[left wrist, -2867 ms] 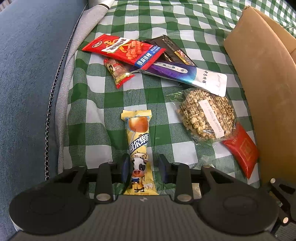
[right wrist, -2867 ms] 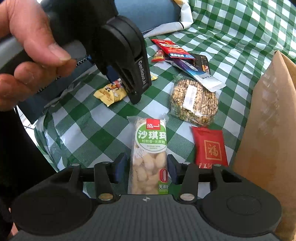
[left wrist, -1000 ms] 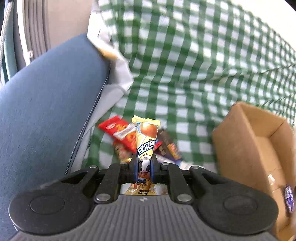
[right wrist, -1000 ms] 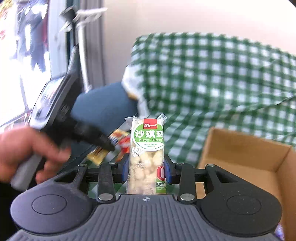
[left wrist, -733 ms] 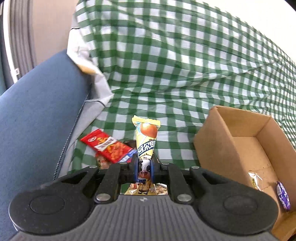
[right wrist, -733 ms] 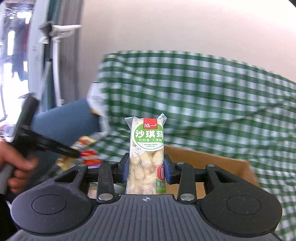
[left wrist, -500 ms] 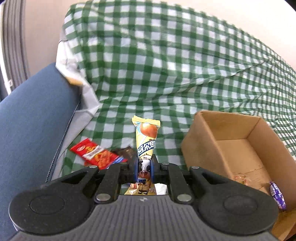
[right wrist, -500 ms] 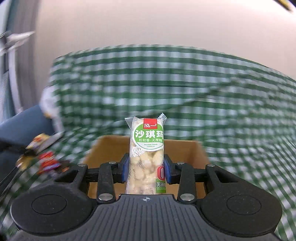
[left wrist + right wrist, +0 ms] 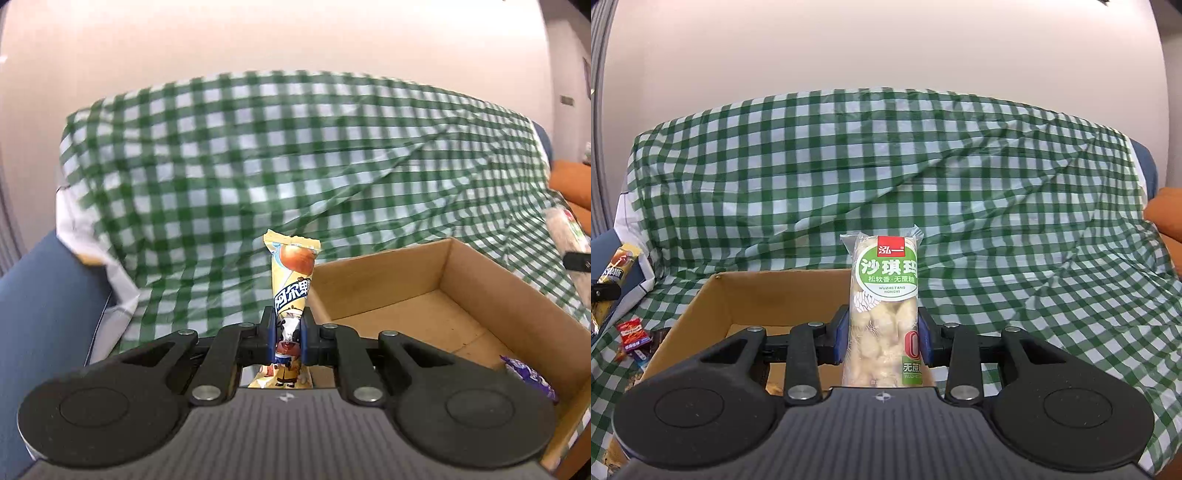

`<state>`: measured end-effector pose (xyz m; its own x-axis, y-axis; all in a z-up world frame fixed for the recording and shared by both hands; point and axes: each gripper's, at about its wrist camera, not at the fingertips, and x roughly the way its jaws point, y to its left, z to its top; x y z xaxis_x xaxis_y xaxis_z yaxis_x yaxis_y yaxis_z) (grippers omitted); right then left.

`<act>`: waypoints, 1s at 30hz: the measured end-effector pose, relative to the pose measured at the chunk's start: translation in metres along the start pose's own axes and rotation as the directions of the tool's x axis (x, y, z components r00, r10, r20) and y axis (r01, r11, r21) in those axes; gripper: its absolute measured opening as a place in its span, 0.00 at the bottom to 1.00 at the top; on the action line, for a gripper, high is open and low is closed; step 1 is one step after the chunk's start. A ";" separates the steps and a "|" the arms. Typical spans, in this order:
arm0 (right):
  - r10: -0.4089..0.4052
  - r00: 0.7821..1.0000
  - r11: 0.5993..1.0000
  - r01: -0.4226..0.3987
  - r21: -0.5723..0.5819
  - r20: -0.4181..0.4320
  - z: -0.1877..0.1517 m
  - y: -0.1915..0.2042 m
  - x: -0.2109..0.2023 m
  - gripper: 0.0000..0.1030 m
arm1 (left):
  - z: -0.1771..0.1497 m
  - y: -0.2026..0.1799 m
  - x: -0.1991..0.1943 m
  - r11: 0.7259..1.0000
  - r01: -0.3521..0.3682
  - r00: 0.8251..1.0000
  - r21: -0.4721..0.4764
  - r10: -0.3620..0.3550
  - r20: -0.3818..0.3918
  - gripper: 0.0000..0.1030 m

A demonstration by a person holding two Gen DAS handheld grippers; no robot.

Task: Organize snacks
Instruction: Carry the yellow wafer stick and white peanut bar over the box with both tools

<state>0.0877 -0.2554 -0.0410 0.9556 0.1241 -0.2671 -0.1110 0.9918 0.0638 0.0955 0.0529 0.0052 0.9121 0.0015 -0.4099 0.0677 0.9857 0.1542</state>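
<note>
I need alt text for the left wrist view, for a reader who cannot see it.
The left gripper has its jaws closed on a yellow candy packet, held upright. An open cardboard box sits ahead to the right on a green checked cloth, a purple wrapper inside.

I hold a slim yellow candy packet upright, its crimped top up and a cartoon cow printed at the pinched lower part; it stands before the near left corner of the cardboard box. My other snack is a clear pack of pale puffed sachima with a green round label, upright over the box's front. The open box lies on the green checked cloth, a purple wrapper inside. A red packet lies left of it.
</note>
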 end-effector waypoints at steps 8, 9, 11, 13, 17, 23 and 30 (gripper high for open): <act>-0.012 1.000 1.000 0.013 0.026 -0.007 0.002 -0.010 0.000 0.37 | -0.003 -0.031 -0.004 0.997 0.068 0.997 0.046 -0.070 0.032 0.13; -0.012 1.000 1.000 0.012 0.021 -0.007 0.002 -0.009 0.001 0.37 | -0.003 -0.034 -0.005 0.996 0.074 0.997 0.056 -0.076 0.035 0.13; -0.009 1.000 1.000 0.009 0.011 -0.009 0.002 -0.006 0.002 0.37 | -0.005 -0.039 -0.006 0.993 0.086 0.995 0.076 -0.089 0.039 0.13; -0.004 1.000 1.000 0.004 0.002 -0.010 0.001 -0.003 0.002 0.37 | -0.006 -0.042 -0.007 0.991 0.098 0.994 0.087 -0.102 0.044 0.13; 0.002 1.000 1.000 -0.002 -0.007 -0.012 0.001 0.001 0.003 0.37 | -0.007 -0.046 -0.008 0.989 0.120 0.990 0.085 -0.125 0.057 0.13; 0.004 1.000 1.000 -0.004 -0.009 -0.014 0.001 0.001 0.004 0.37 | -0.009 -0.057 -0.016 0.983 0.155 0.983 0.101 -0.164 0.083 0.13; 0.006 1.000 1.000 -0.007 -0.013 -0.017 0.002 0.002 0.003 0.37 | -0.016 -0.074 -0.021 0.968 0.186 0.975 0.166 -0.203 0.091 0.13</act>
<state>0.0913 -0.2528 -0.0396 0.9502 0.1310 -0.2827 -0.1207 0.9912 0.0534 0.0647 -0.0175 -0.0125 0.9124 -0.2141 -0.3489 0.3026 0.9268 0.2224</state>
